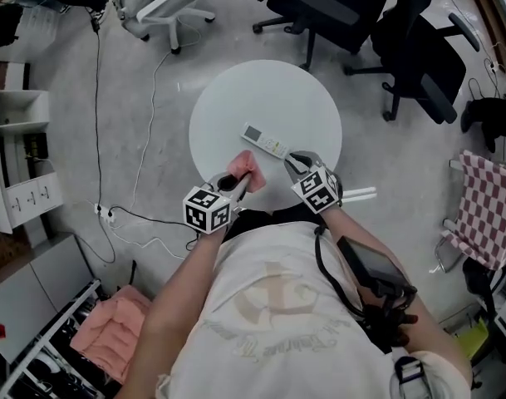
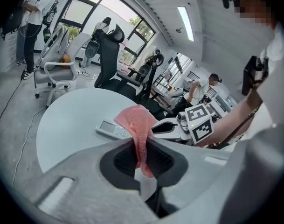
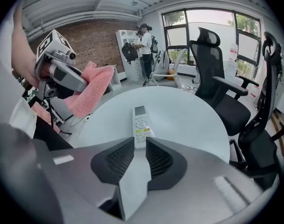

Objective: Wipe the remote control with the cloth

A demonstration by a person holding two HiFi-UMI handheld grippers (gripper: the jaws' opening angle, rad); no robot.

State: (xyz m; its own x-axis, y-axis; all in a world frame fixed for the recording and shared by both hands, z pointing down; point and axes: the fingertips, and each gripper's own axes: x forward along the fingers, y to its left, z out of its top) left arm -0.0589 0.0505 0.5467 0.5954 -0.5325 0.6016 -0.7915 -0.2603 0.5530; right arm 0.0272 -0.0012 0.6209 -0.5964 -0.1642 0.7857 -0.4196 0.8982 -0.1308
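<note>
Left gripper (image 2: 141, 141) clenches the limp cloth (image 2: 137, 122); right gripper (image 3: 140, 143), slightly parted and empty, with the probably stiff, slick remote control (image 3: 141, 120) just beyond its tips, best pinched across its long edges.

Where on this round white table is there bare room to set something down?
Bare: the far half of the round white table, between the slim white remote control and the black office chairs, plus its left side. Crowded: the near edge, where the left gripper with the pink cloth and the right gripper crowd the remote.
</note>
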